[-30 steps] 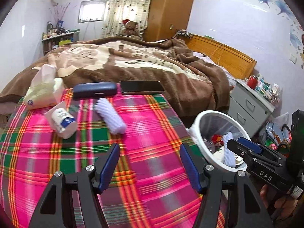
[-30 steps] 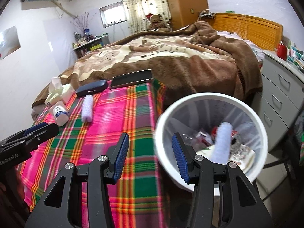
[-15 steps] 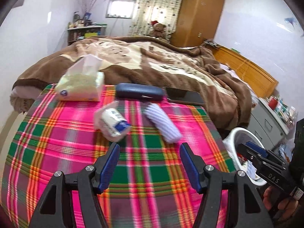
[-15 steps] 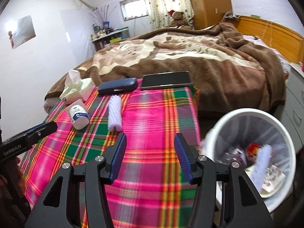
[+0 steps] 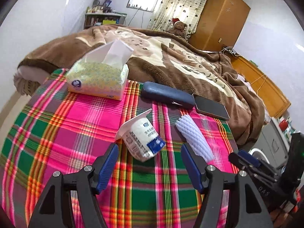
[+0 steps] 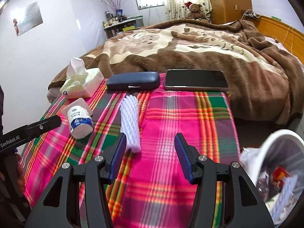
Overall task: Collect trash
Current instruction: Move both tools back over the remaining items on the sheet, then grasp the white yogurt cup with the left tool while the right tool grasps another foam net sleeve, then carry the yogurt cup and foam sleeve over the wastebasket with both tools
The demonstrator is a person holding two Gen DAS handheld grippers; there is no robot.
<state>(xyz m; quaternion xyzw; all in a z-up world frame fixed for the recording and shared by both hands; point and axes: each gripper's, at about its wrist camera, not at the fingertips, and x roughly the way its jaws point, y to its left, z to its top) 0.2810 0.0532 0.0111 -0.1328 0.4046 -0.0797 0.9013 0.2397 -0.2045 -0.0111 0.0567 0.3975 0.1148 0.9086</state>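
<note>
- Left gripper (image 5: 149, 160), bottom centre of left wrist view: jaws apart w/ nothing between the pads, just widened a little; blue pads hang over the plaid-covered table (image 5: 57, 133).
- Right gripper (image 6: 150, 155), bottom centre of right wrist view: jaws apart & empty, wider than a sec ago; left pad sits just beside the near end of the foam net sleeve (image 6: 130, 121), no contact that can be made out.
- Yogurt cup (image 5: 141, 136), white w/ blue label, lies on its side mid-frame in left view, just beyond the left jaws, lid flap peeled up; in right view it's at centre left.
- Foam net sleeve, white & ribbed, lies right of the cup in left view, near but apart from it.
- White trash bin (image 6: 281, 152), lower right of right view, off the table edge; wrappers & another white net piece inside. Only a sliver of rim shows at right edge of left view.
- Farther back on table: tissue pack (image 5: 96, 76) upper left, dark blue glasses case (image 5: 167, 95) centre, black phone (image 5: 210, 107) touching or just beside the case's right end.
- Beyond the table: bed w/ brown blanket (image 6: 190, 43), teddy bear (image 6: 194, 9) top centre, wooden wardrobe (image 5: 220, 19) upper right.
</note>
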